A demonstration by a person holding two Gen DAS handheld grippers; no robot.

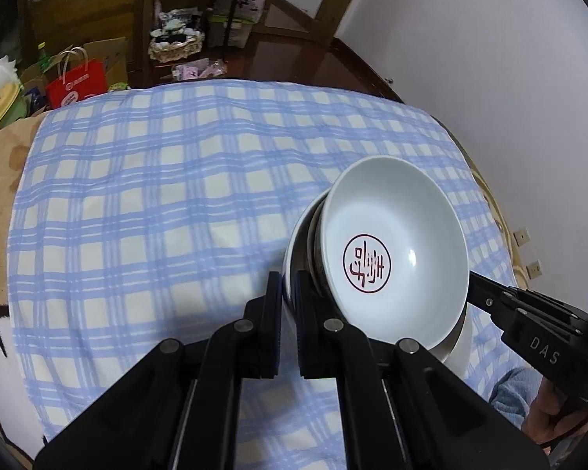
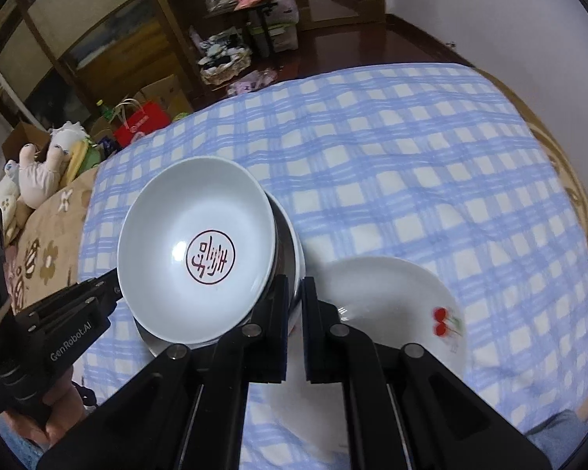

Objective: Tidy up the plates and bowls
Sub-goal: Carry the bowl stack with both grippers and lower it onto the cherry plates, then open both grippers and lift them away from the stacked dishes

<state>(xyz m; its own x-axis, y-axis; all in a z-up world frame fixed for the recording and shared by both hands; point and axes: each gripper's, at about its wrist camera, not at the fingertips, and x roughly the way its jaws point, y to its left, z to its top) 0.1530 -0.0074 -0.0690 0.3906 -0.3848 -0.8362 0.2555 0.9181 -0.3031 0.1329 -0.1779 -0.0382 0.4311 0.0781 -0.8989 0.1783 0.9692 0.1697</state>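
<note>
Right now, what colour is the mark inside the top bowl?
Dark red, a ring around characters, on the white bowl. The right wrist view shows it best.

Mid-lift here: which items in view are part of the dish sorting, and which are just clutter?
Job:
- stacked bowls, gripped at opposite rims by left gripper and right gripper
- cherry plate on checked cloth

Clutter:
- red bag
- plush toys
- basket

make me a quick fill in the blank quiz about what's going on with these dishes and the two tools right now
1. The left tool and the right tool grip opposite rims of one ____ of dishes.
2. The seal inside the top bowl is ____ in colour.
3. The separate plate on the checked cloth carries a picture of ____.

Missing words: stack; red; cherries
</note>
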